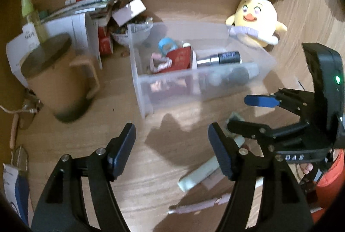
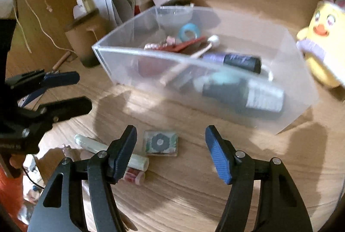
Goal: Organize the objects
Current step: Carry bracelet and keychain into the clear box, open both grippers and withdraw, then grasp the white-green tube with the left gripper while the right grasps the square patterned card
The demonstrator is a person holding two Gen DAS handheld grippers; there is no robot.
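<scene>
Loose objects, a pale tube (image 2: pixel 112 153) and a small square packet (image 2: pixel 161 143), lie on the desk (image 2: pixel 194 195) near the clear bin (image 2: pixel 248 115); both grippers' jaws stand open, empty. Next: right gripper (image 2: pixel 170 154) closes on the packet.

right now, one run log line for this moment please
left claw open, empty | right claw open, empty | clear bin part filled | pale tube, small square packet on the desk

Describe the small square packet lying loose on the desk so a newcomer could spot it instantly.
Find the clear plastic bin on the wooden desk. In front of its near wall lies the square packet. Unlike the pale tubes beside it, it is flat, with a dark ring printed on it.
</scene>
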